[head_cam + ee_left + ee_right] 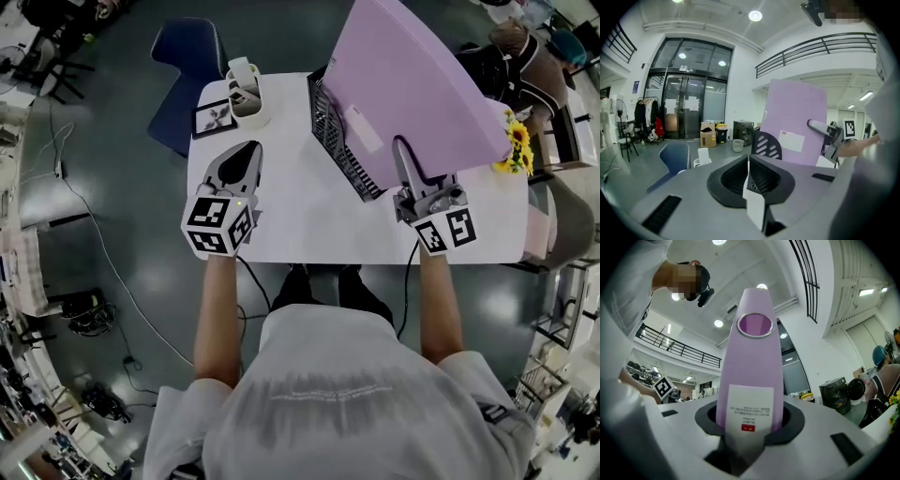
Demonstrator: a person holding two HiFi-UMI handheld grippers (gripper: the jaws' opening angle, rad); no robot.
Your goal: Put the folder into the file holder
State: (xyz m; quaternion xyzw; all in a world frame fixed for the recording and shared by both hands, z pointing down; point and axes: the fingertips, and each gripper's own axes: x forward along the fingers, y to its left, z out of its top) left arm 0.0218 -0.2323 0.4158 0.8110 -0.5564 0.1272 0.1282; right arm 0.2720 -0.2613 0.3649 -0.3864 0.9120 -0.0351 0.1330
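Looking down from the head view, the right tongs are clamping the near edge of the purple folder and holding it tilted above the white counter. The folder's lower edge is hanging right at the top of the black mesh file holder. I cannot tell whether it is already sitting between the walls. The left tongs are hovering over the counter's left part, well apart from both things.

In the left gripper view, the left tongs are showing their jaws pressed together with nothing between them. Beyond them the folder is standing nearly upright, with the file holder's slotted end in front of its lower corner and the right tongs gripping its far edge.

In the right gripper view, the jaws are standing partly apart and pressing on the folder's spine, with its white label lying just above them and the spine running up and away from the camera.

By my reading, the folder is being carried and aligned. Lowering it fully into the file holder and letting go are what is left.
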